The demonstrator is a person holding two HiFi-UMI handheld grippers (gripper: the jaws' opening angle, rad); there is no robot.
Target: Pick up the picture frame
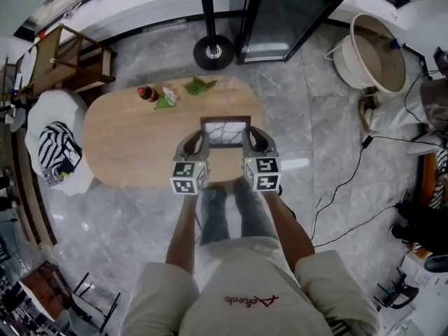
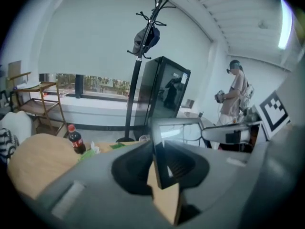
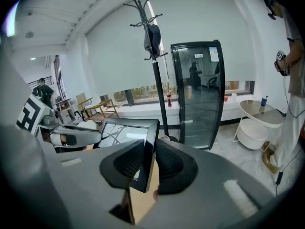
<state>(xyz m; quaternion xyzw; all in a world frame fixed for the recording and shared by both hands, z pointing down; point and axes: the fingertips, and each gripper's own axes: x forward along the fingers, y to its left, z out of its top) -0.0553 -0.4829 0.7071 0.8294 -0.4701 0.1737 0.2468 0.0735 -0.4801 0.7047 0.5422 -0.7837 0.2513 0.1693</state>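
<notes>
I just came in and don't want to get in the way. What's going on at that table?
A person stands at the oval wooden table with a handheld gripper in each hand. The left gripper and right gripper are each clamped on a side edge of a dark picture frame, holding it up over the near part of the table. A cola bottle and green leaves sit untouched at the far edge.

Grey marble floor (image 1: 140,208), oval wooden table (image 1: 126,142), coat stand (image 3: 155,46).
</notes>
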